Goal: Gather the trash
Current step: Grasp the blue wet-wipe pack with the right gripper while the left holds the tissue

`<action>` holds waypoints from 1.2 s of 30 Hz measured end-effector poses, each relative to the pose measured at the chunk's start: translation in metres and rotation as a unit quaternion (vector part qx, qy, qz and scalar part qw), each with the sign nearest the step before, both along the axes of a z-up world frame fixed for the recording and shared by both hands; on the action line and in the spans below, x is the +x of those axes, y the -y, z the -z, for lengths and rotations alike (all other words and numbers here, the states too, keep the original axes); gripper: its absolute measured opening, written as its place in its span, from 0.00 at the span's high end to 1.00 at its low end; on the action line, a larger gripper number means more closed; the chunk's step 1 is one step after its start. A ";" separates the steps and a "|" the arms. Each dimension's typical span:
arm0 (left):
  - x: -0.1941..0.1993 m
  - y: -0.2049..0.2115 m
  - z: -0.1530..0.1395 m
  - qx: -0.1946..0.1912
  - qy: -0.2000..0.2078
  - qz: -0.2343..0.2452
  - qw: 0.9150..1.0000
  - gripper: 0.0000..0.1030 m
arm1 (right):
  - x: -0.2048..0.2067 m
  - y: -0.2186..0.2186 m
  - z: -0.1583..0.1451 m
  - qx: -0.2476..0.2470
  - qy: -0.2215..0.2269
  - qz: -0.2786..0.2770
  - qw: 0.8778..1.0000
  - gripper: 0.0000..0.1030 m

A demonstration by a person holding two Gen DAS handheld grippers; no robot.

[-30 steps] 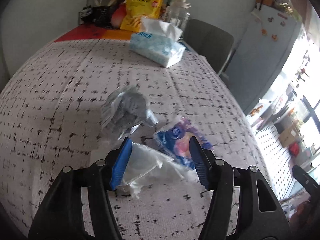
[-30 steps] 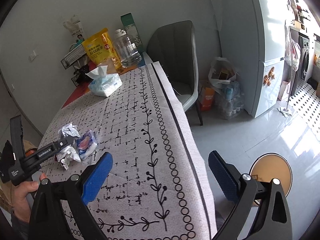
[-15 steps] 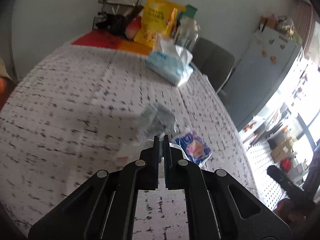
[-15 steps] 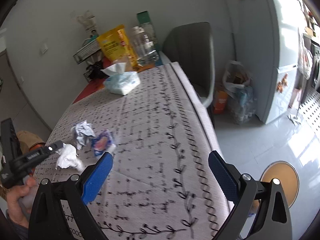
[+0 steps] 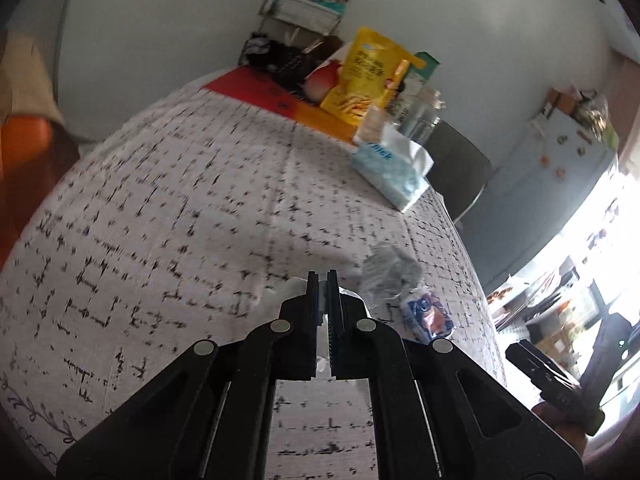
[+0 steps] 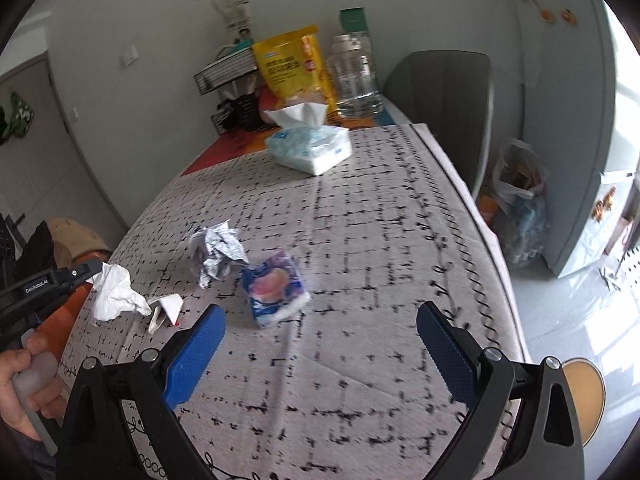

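Observation:
My left gripper (image 5: 322, 280) is shut on a crumpled white wrapper (image 6: 114, 294) and holds it just above the table's left edge; the gripper also shows in the right wrist view (image 6: 90, 270). A crumpled grey foil ball (image 6: 218, 252) and a blue snack packet (image 6: 274, 290) lie on the tablecloth beside it; both show in the left wrist view, the foil ball (image 5: 390, 272) and the packet (image 5: 428, 316). A small white scrap (image 6: 166, 308) lies near the wrapper. My right gripper (image 6: 320, 356) is open and empty, just short of the blue packet.
A tissue pack (image 6: 310, 148) sits mid-table. A yellow snack bag (image 6: 294, 68), a clear jar (image 6: 356, 80) and a wire rack (image 6: 226, 74) stand at the far end. A grey chair (image 6: 444, 84) and the table's right edge (image 6: 492, 248) are to the right.
My left gripper closed on the white wrapper and lifted it leftward, off the tablecloth. My right gripper moved in over the table toward the blue packet, still open.

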State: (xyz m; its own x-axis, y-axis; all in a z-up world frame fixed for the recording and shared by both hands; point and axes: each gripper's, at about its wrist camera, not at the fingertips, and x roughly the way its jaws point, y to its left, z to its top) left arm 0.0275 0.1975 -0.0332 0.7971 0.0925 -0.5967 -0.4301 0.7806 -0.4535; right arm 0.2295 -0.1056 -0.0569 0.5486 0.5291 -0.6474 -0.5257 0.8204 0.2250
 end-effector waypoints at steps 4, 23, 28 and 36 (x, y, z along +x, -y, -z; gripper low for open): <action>-0.004 -0.013 0.014 -0.020 -0.009 -0.007 1.000 0.95 | 0.002 -0.018 0.005 -0.013 -0.004 -0.016 1.000 0.09; -0.005 -0.040 0.057 -0.047 -0.049 -0.031 0.997 0.95 | 0.025 -0.092 0.048 -0.096 -0.013 -0.074 0.993 0.11; 0.000 -0.034 0.060 -0.046 -0.052 -0.023 0.997 0.95 | 0.027 -0.101 0.057 -0.128 -0.005 -0.084 0.988 0.49; -0.008 -0.031 0.042 -0.038 -0.030 -0.026 0.998 0.95 | 0.022 -0.084 0.047 -0.098 -0.020 -0.086 0.991 0.68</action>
